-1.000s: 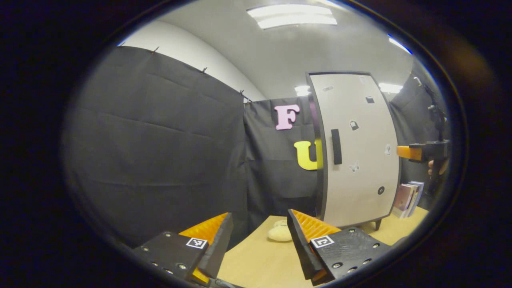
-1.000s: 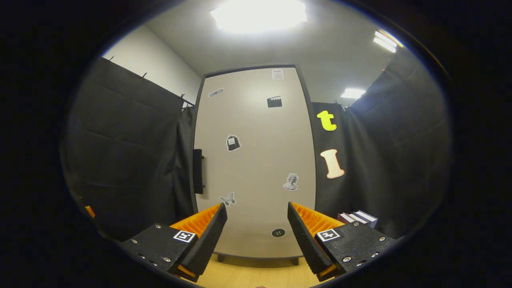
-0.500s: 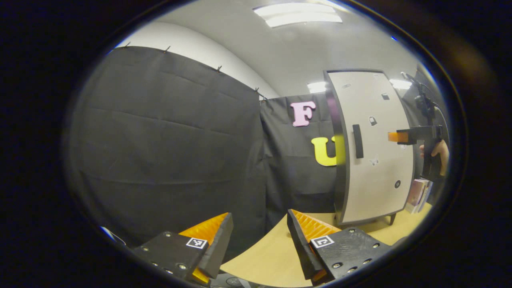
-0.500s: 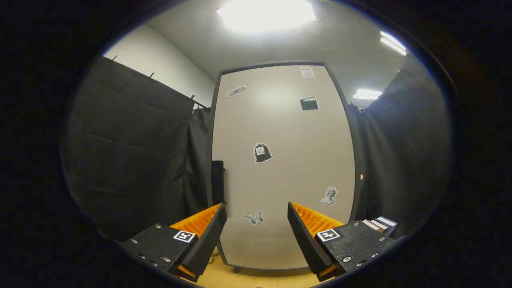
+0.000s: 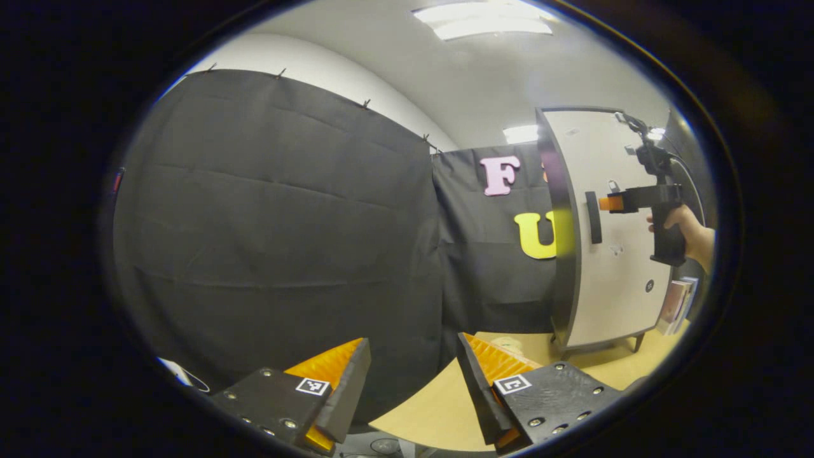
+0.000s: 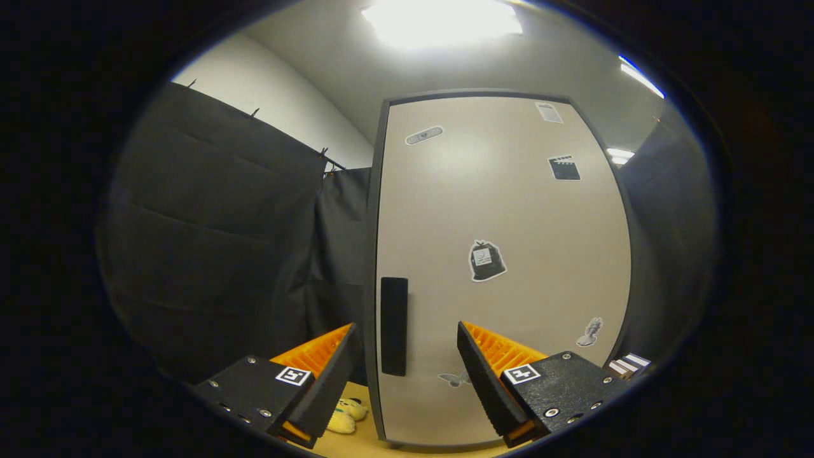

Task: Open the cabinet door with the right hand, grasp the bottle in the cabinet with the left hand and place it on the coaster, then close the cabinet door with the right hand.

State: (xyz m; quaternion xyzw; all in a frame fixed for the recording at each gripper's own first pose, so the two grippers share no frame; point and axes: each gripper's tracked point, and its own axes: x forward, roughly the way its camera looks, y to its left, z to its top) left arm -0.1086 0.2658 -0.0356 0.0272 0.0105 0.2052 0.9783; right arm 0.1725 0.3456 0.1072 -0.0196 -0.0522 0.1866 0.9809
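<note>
1. Right, door shut: the cabinet door (image 6: 502, 254) sits flush in its frame, so the bottle is hidden behind it and I can't tell where it stands inside.
2. Right gripper (image 6: 407, 356) faces the door, jaws apart, empty; the dark handle (image 6: 393, 326) sits between its fingers in the right gripper view, near the door's left edge.
3. From the left gripper view, the right gripper (image 5: 620, 202) is held by a hand (image 5: 683, 222) just beside the handle (image 5: 593, 217), not touching as far as I can see.
4. Left gripper (image 5: 410, 369) hangs back to the left over the table (image 5: 426, 413), jaws apart, holding nothing.
5. Step in hand, I judge: reach and grip the handle. Do it well by centring the upright bar between both fingers, closing firmly, then pulling along the hinge arc, not straight back.
6. Risk: a shallow pinch could slip off the thin bar.
7. Coaster not made out; a pale soft toy (image 6: 343, 416) lies on the table left of the cabinet.
</note>
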